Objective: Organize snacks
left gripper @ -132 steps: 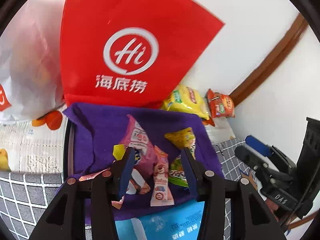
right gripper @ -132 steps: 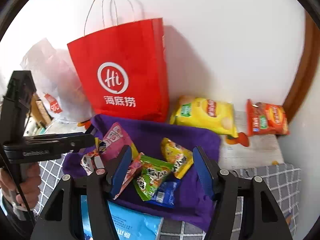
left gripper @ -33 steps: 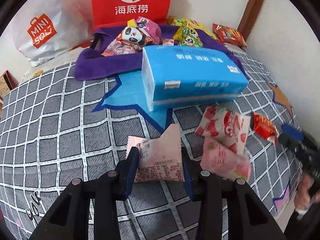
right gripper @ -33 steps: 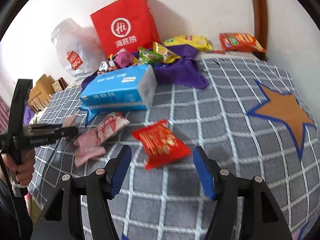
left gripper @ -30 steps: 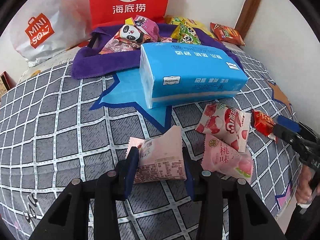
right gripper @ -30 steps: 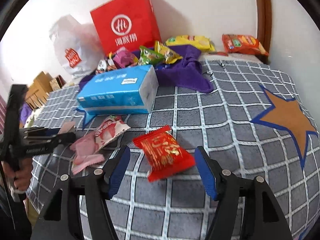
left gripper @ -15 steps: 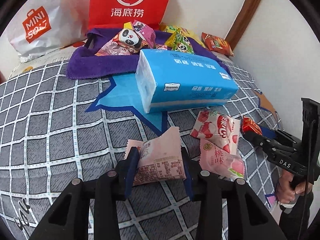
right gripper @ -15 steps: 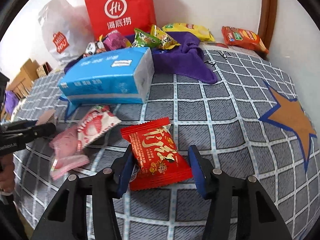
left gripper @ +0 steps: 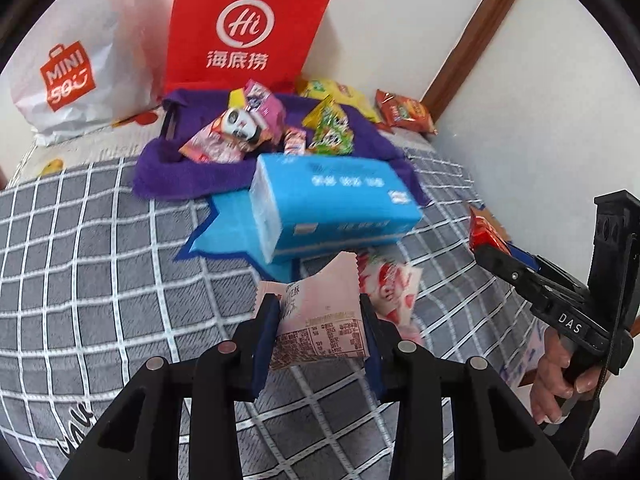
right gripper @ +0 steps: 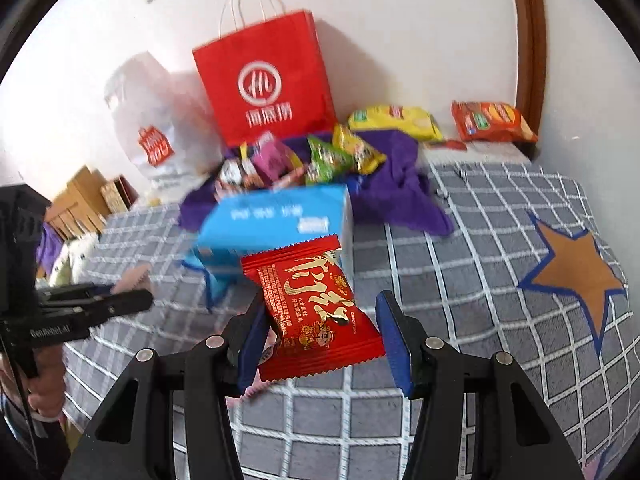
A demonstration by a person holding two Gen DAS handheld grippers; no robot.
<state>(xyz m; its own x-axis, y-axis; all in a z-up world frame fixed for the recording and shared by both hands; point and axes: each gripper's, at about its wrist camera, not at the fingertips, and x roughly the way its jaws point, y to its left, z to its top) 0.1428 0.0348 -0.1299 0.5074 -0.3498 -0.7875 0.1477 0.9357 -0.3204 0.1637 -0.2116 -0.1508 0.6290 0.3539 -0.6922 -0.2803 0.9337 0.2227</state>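
Note:
My left gripper grips a pale pink snack packet held above the checked bedspread, and its jaws are still closing on it. My right gripper is shut on a red snack packet, also lifted off the bed. In the left wrist view the right gripper shows at the right edge with the red packet at its tip. Farther back lies a purple cloth piled with several snacks.
A blue tissue pack lies between me and the cloth. A strawberry-print packet rests on the bed beside the pink one. A red paper bag and white plastic bag stand at the wall; yellow and orange chip bags lie right.
The right gripper closed on the red packet and lifted it off the bed. The left gripper rose with the pink packet, leaving the other pink packets on the bedspread.

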